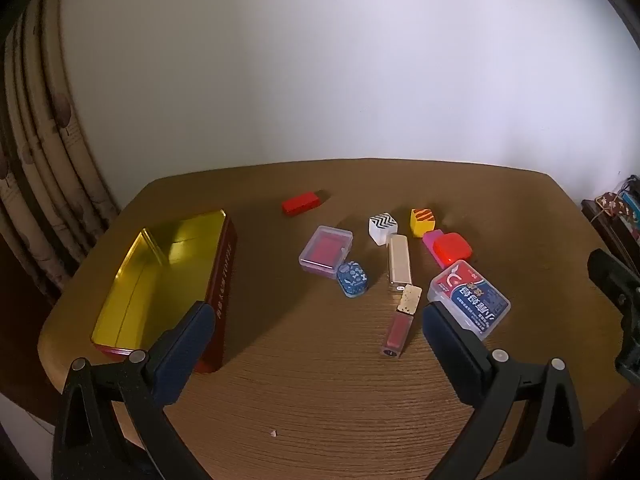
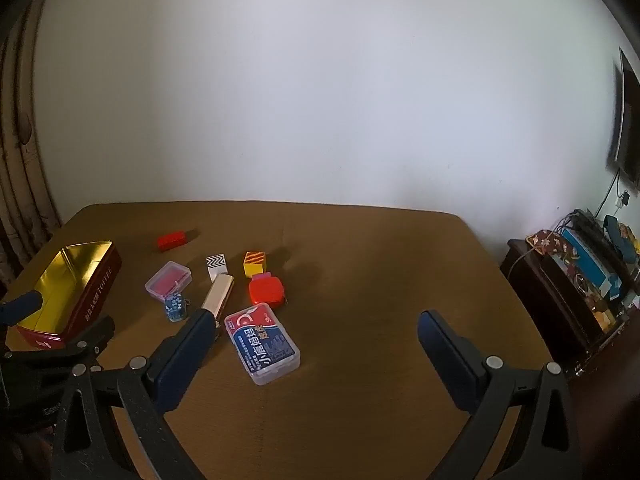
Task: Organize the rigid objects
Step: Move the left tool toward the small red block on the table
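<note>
Both grippers, left gripper and right gripper, are held wide open and empty; light, slippery clear plastic case is best pinched across its long sides.

Two black hand-held grippers, each tipped with dark blue pads

The left gripper shows black plastic fingers with triangular cut-outs near the base, round silver pivot pins on each side, and long dark blue rubbery pads on the inner faces; the right gripper is built the same, black frame, silver pins, blue-padded fingers, and beside the gold-lined tin the other tool's blue pad tip and small silver screws on black brackets are showing
</note>
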